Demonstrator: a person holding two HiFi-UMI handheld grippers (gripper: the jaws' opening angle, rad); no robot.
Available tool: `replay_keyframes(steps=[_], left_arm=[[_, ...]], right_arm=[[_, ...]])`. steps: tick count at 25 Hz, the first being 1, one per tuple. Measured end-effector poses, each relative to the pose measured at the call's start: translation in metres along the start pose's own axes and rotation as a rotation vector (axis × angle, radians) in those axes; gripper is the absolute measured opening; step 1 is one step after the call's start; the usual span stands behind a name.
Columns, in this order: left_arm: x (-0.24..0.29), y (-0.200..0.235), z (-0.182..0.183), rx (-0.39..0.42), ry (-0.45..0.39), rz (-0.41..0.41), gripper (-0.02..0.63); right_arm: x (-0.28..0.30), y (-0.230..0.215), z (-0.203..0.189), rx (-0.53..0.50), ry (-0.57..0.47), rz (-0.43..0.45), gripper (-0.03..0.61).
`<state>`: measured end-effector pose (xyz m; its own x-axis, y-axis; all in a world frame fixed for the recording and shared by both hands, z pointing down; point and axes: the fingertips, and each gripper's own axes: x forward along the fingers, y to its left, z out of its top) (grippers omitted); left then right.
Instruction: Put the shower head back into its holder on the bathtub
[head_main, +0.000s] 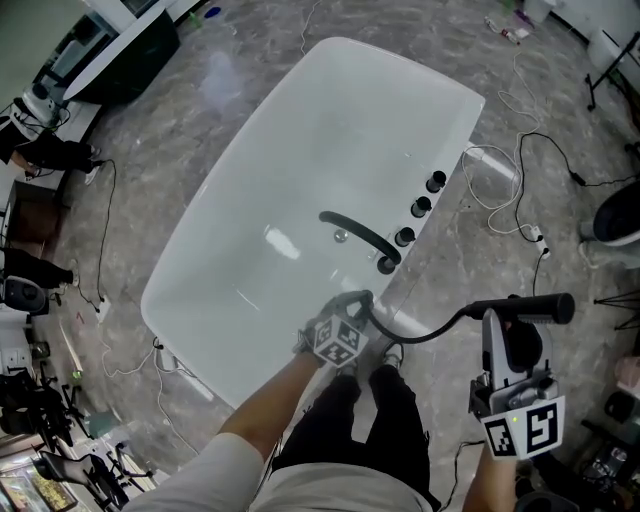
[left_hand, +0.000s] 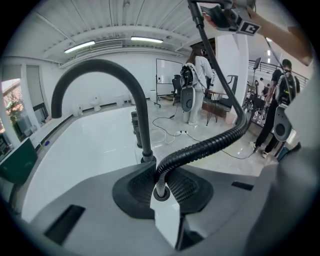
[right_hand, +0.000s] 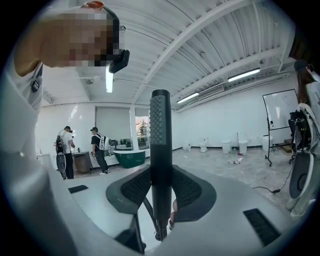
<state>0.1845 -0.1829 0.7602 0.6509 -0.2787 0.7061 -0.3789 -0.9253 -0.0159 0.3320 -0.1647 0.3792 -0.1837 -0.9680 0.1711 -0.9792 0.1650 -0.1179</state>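
The white bathtub (head_main: 200, 250) fills the middle of the head view, with a black arched spout (head_main: 358, 235) and three black knobs (head_main: 421, 207) on its right rim. My left gripper (head_main: 358, 303) is low at that rim, shut on the black corrugated hose (left_hand: 210, 145) just above the ring (left_hand: 161, 194) where the hose enters the rim. The spout (left_hand: 100, 70) rises just behind it. My right gripper (head_main: 512, 320) is off the tub to the right, shut on the black stick-shaped shower head (right_hand: 160, 150). The shower head (head_main: 525, 308) lies level across the jaws, and the hose (head_main: 430, 330) sags between the two grippers.
Cables (head_main: 515, 200) lie on the grey floor right of the tub. The person's legs (head_main: 370, 410) stand at the tub's near corner. A black bench with equipment (head_main: 110, 60) is far left. People (right_hand: 97, 150), a green tub (right_hand: 130, 157) and a whiteboard (right_hand: 277, 112) stand farther off.
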Motion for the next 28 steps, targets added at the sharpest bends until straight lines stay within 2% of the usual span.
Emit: replay_keyframes(steps=[6,14,19,24,28], left_arm=[[0.034,0.007,-0.032,-0.050,-0.013,0.041,0.061],[0.063,0.001,-0.056,-0.039,0.005,0.005,0.065],[0.065,-0.007,-0.072,-0.047,0.036,-0.028,0.094],[0.054,-0.016,-0.079,-0.081,0.083,-0.108,0.129],[0.035,-0.015,-0.076,-0.120,0.082,-0.106,0.127]], right_arm=[[0.022,0.005,-0.027,0.039,-0.012,0.031,0.130],[0.053,0.020,-0.058,0.088,-0.027,0.092,0.130],[0.060,0.037,-0.056,0.109,-0.056,0.130,0.130],[0.062,0.055,-0.035,0.122,-0.085,0.160,0.130],[0.063,0.072,-0.035,0.120,-0.065,0.190,0.130]])
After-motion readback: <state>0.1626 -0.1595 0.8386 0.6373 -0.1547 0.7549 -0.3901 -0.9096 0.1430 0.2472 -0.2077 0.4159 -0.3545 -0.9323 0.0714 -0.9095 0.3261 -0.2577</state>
